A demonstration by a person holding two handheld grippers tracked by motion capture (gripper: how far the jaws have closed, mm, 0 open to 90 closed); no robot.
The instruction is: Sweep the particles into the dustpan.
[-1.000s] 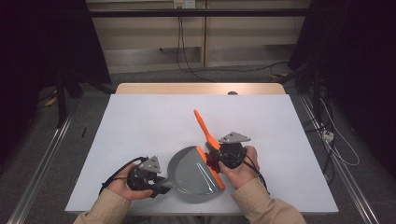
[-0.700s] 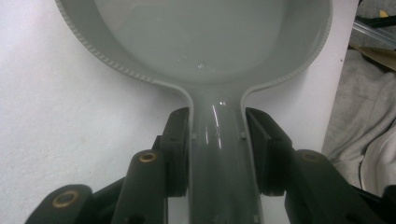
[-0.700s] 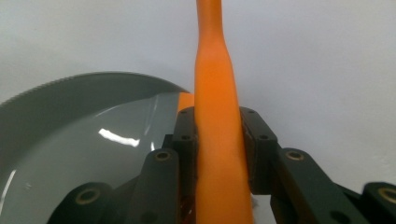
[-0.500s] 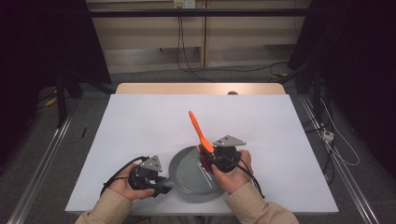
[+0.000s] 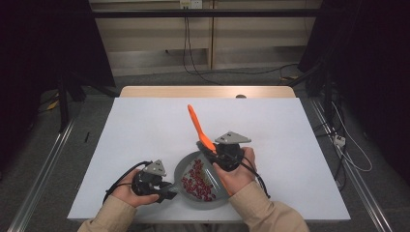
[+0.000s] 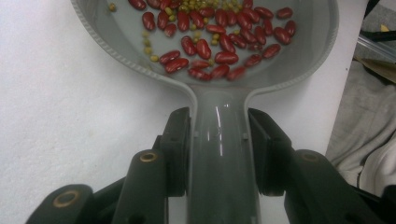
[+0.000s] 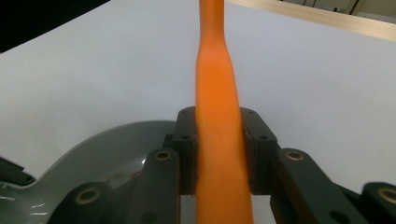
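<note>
Lower centre of the high view: left gripper [image 5: 167,189] clamped on the grey pan [image 5: 183,169] handle, red beans [image 5: 197,180] inside, right gripper [image 5: 212,153] clamped on the orange spatula [image 5: 197,124] slanting toward upper left.

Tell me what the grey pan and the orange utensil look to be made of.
Grey pan: likely moulded plastic, glossy; a light streak runs down its handle and the rim is finely ribbed. Orange utensil: probably plastic or silicone, smooth and matte, evenly coloured, no sharp glints.
</note>
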